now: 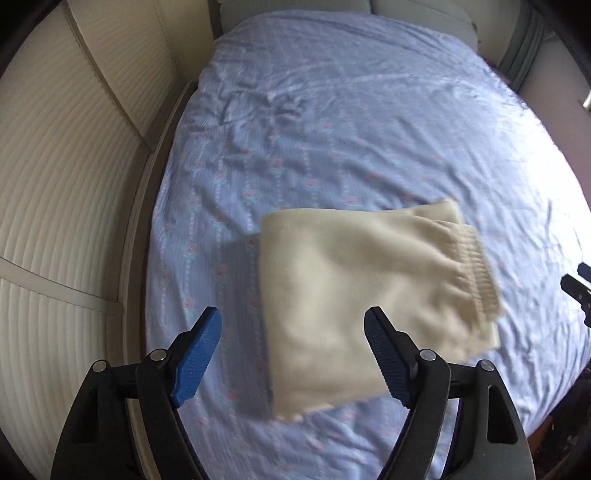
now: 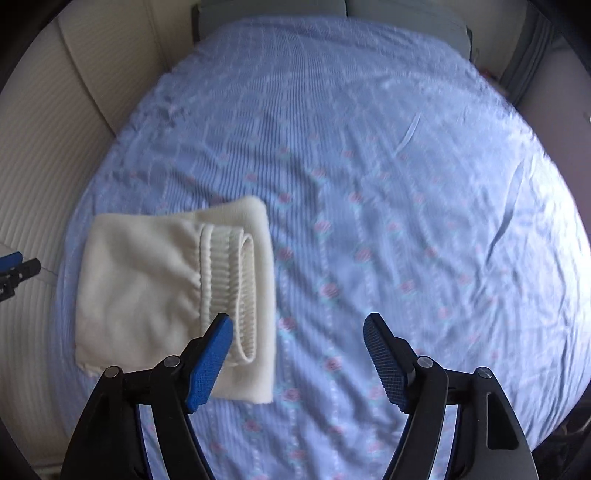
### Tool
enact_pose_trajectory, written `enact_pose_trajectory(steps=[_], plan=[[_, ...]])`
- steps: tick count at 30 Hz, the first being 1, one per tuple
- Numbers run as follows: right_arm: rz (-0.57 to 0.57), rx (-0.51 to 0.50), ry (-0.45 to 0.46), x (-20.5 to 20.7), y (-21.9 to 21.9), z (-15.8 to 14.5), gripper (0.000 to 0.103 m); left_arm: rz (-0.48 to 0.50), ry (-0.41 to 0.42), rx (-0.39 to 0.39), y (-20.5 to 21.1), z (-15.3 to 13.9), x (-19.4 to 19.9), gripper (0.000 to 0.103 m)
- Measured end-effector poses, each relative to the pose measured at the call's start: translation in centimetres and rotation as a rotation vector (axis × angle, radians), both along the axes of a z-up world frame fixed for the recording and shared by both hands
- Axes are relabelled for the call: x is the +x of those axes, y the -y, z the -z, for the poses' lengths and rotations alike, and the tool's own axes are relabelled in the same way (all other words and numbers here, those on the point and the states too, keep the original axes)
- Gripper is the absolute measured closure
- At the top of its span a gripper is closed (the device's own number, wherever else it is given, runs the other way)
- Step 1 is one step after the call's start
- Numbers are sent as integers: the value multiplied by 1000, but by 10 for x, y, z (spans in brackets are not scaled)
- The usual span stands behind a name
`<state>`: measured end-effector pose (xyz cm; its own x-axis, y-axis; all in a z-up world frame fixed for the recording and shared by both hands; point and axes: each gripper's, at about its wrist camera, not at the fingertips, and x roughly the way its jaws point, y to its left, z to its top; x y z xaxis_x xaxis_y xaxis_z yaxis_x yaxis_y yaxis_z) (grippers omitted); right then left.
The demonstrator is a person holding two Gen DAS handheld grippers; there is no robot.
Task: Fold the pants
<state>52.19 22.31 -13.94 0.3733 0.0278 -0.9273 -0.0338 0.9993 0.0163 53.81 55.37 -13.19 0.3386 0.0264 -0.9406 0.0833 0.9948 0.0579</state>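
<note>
Left tongs (image 1: pixel 293 328) spread wide, right tongs (image 2: pixel 299 334) likewise, both empty, above folded cream pants (image 1: pixel 362 295) on bed (image 1: pixel 332 129)

The right gripper (image 2: pixel 298 325) hangs over the bed (image 2: pixel 406 184), jaws spread wide with nothing between them — only the blue flowered sheet (image 2: pixel 351 122) shows in the gap. The cream pants (image 2: pixel 147 288) lie folded into a compact bundle on the sheet at the left, ribbed waistband (image 2: pixel 229 273) uppermost; the left blue pad (image 2: pixel 210 365) overlaps the bundle's near edge in view. At the far left edge the left gripper (image 2: pixel 14 273) just shows, beside a ribbed cream panel (image 2: pixel 37 166) — pillows (image 2: pixel 369 7) sit at the top.
</note>
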Motion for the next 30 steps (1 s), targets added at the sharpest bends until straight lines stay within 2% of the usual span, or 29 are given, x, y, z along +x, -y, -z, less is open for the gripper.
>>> enact_pose_trajectory(steps=[4,7,15,19,23,30], plan=[[-23,-11,91,-34,22,-44,15,18,76,-58,44,-34,-42,17],[-37,7,131,-59,37,-70,13,28,142,-74,84,-57,-74,13],[-24,55,220,-144,107,-119,10,116,277,-3,212,-111,-159,6],[-37,72,270,-191,156,-143,10,103,303,-35,273,-137,-196,5],[-59,86,302,-234,214,-164,10,80,316,-114,335,-161,-234,3],[-79,92,361,-298,311,-193,10,58,397,-118,437,-193,-299,0]])
